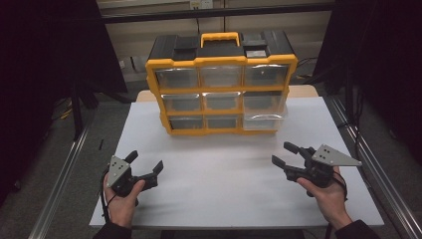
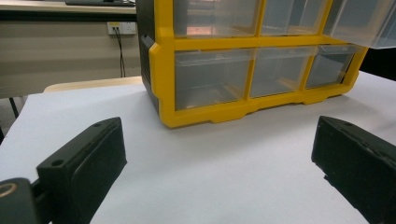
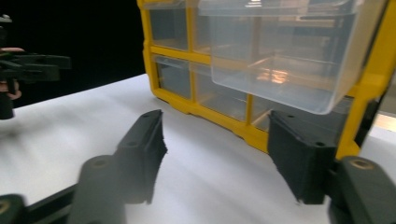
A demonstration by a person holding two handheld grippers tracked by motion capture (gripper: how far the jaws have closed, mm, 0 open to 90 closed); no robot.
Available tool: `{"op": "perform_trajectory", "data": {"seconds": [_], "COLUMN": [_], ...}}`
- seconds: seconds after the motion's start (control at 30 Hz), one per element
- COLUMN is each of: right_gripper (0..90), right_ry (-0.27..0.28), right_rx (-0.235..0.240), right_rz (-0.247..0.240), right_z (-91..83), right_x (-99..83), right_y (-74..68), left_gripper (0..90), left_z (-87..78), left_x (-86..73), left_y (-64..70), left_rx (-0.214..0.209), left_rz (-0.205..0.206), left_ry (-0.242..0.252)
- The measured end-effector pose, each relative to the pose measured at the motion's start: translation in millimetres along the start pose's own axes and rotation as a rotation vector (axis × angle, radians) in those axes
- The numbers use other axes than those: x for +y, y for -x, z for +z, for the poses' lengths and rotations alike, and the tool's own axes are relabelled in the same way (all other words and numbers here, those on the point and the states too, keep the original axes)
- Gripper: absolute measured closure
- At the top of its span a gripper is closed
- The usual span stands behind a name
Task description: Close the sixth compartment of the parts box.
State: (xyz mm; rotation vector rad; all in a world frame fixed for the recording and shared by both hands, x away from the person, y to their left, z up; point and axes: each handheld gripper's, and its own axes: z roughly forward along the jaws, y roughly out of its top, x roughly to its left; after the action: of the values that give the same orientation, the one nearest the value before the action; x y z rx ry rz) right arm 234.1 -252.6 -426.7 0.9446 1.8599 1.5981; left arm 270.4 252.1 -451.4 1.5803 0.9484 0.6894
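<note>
Scene: a yellow-and-black drawer organizer (image 1: pixel 221 84) stands at the far middle of the white table (image 1: pixel 224 184), nine clear drawers in three rows, carry handle (image 1: pixel 220 39) on top
Open drawer: and there it is, the middle-right drawer (image 1: pixel 264 121) juts out toward the near side, hanging over the bottom row; the right gripper view looks straight at its clear front wall (image 3: pixel 275 70)
Left gripper: near left (image 1: pixel 144 167), released, jaws wide apart over bare table, nothing between them
Right gripper: near right (image 1: pixel 287 154), also spread and carrying nothing, aimed at the organizer's right end, well short of the drawer
Step in hand: by my read, the approach to that open drawer, to push it shut or reach inside; cannot tell which
Doing it well: bring the right gripper in level with the drawer front and meet it square at the middle so it slides straight on its rails; an off-centre push could cock it in the frame
Bracing: the case looks light, so a left gripper resting on the yellow frame (image 2: pixel 163 70) would likely stop it skating away
Materials: drawers are thin, glossy see-through plastic, boxy with rounded lips; frame is hard moulded plastic; table sheet is matte and smooth
Contents: drawers look empty, though glare hides some
</note>
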Motion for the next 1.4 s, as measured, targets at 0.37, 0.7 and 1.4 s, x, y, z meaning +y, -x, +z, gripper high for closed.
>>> {"op": "perform_trajectory", "data": {"seconds": [0.37, 0.7, 1.4], "right_gripper": [61.5, 81.9, 90.0], "right_ry": [0.007, 0.018, 0.034], "right_rx": [0.046, 0.056, 0.084], "right_rz": [-0.004, -0.004, -0.016], "right_z": [8.8, 14.4, 36.9], "right_x": [5.9, 10.9, 30.9], "right_y": [-5.1, -6.9, -3.7], "left_gripper": [3.0, 3.2, 3.2], "left_z": [0.1, -0.7, 0.0], "left_x": [0.5, 0.8, 1.1], "left_y": [1.5, 0.7, 2.5], "left_rx": [0.011, 0.005, 0.003], "left_rz": [0.010, 0.010, 0.014], "left_ry": [-0.004, 0.006, 0.011]}}
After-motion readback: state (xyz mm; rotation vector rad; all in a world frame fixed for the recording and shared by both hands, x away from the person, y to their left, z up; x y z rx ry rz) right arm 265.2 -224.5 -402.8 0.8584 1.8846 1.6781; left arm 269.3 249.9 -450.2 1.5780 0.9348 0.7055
